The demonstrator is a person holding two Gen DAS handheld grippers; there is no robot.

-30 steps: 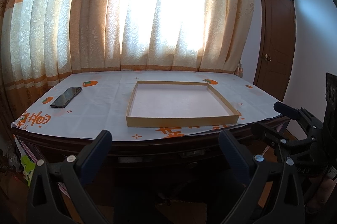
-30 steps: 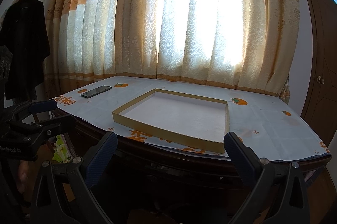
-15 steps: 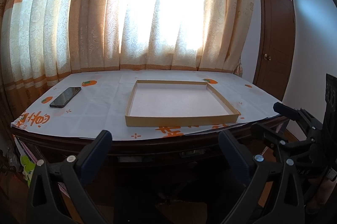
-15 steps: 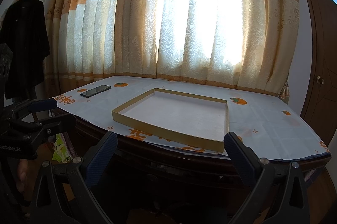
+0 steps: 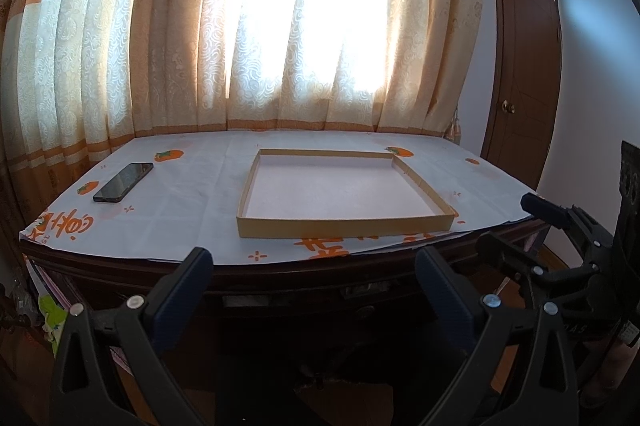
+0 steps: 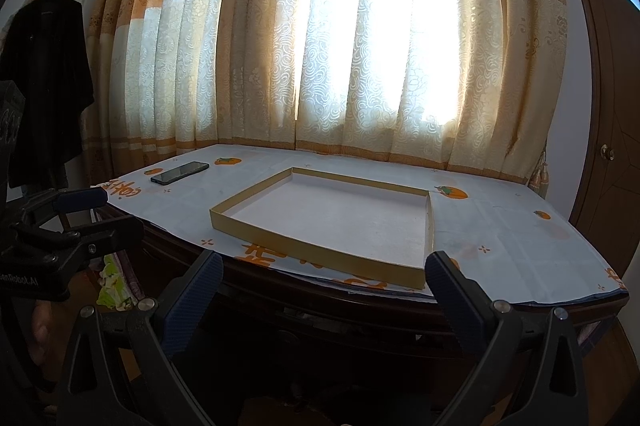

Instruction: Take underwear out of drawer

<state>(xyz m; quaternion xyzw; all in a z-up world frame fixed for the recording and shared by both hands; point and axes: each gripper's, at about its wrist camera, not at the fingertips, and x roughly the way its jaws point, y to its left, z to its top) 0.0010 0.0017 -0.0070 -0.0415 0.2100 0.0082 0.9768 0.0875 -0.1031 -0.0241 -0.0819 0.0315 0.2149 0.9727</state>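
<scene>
just starting. my left tool and right tool spread wide, holding nothing. drawer front under worktop dark; next reach down, pull it.

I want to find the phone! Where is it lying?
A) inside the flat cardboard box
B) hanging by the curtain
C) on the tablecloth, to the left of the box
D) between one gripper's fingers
C: the dark phone lies flat on the white tablecloth, apart from the shallow cardboard box, which holds nothing, and to its left.
</scene>
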